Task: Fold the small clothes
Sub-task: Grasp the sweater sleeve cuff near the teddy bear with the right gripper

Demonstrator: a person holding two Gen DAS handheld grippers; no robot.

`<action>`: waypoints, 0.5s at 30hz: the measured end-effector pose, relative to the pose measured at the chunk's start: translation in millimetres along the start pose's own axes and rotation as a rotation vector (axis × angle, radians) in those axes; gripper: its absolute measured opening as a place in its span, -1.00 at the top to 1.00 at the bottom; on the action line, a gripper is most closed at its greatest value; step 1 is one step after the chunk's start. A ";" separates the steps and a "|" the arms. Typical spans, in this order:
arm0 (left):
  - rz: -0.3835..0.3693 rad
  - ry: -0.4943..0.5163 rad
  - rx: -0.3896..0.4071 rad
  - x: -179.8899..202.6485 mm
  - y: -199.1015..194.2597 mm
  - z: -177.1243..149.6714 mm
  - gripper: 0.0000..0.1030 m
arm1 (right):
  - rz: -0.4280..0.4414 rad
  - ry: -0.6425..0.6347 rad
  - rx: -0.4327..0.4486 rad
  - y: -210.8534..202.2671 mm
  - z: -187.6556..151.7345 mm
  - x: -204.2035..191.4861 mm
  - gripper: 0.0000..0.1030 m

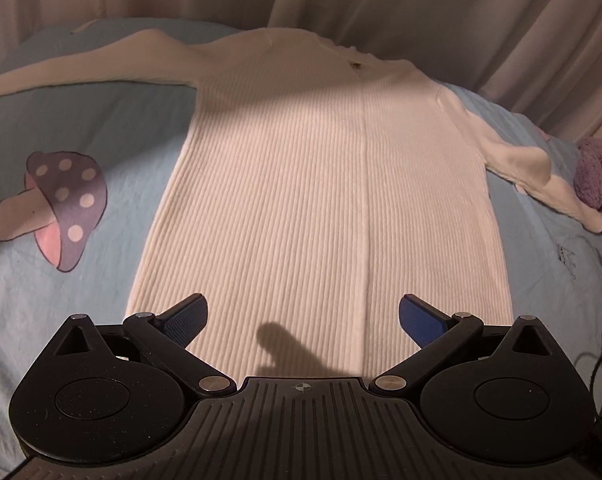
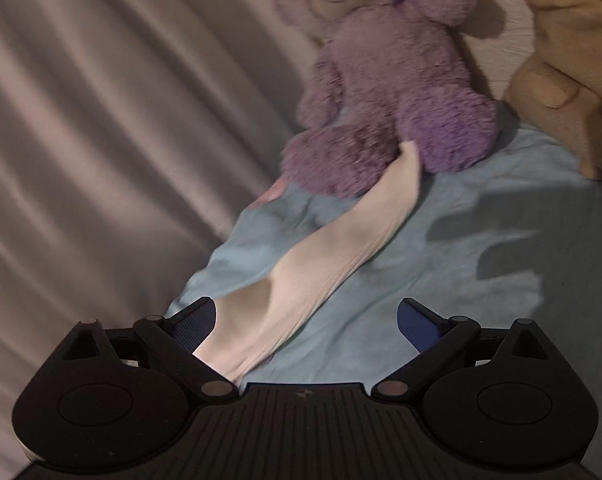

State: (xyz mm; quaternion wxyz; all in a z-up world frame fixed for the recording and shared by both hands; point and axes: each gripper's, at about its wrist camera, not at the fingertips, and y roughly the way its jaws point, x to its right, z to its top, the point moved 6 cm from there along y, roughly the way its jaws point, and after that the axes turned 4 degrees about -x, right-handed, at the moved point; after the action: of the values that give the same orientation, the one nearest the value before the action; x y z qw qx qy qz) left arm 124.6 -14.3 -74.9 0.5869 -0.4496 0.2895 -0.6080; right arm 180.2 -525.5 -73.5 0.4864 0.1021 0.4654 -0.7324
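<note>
A white ribbed long-sleeved sweater (image 1: 321, 184) lies flat on a light blue bedsheet (image 1: 133, 128), body toward me, both sleeves spread out. My left gripper (image 1: 303, 316) is open and empty, hovering over the sweater's bottom hem. In the right wrist view, the sweater's right sleeve (image 2: 321, 260) runs from below my right gripper (image 2: 305, 320) toward a purple teddy bear (image 2: 385, 80), its cuff touching the bear. The right gripper is open, with the sleeve passing by its left finger (image 2: 193, 324); nothing is gripped.
A mushroom print (image 1: 57, 208) is on the sheet to the left. The purple bear also shows at the right edge of the left wrist view (image 1: 601, 184). A beige plush toy (image 2: 561, 60) sits beside the bear. Curtains (image 2: 101, 120) hang behind the bed.
</note>
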 end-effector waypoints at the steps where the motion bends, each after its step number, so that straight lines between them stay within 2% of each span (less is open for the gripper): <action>1: -0.003 -0.024 -0.006 -0.8 5.0 3.6 -1.00 | -0.015 0.037 0.016 9.1 10.4 9.6 -0.65; 5: -0.004 -0.076 -0.067 -0.5 26.9 13.5 -1.00 | -0.068 0.187 0.011 62.3 45.4 55.1 0.23; 7: 0.014 -0.083 -0.071 1.6 34.6 19.9 -1.00 | -0.086 0.233 0.015 81.1 51.9 71.1 0.29; 9: 0.039 -0.067 -0.066 5.9 39.4 25.9 -1.00 | -0.075 0.254 0.045 90.9 54.8 79.7 0.47; 11: 0.046 -0.050 -0.060 10.2 42.8 31.5 -1.00 | -0.061 0.266 0.072 95.8 57.3 83.2 0.49; 13: 0.037 -0.051 -0.054 13.2 45.7 35.4 -1.00 | -0.072 0.236 0.073 103.6 60.5 80.8 0.64; 14: 0.030 -0.056 -0.054 13.6 47.4 37.6 -1.00 | -0.085 0.212 0.068 106.5 60.7 77.7 0.87; 15: 0.024 -0.065 -0.055 13.5 49.0 39.7 -0.99 | -0.100 0.181 0.058 107.6 59.8 71.5 0.89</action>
State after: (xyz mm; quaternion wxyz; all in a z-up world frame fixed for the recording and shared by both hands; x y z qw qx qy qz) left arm 183.3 -27.5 -98.2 0.5906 -0.4815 0.2925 -0.5778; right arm 249.0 -626.4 -146.6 0.4022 0.1585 0.4907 -0.7565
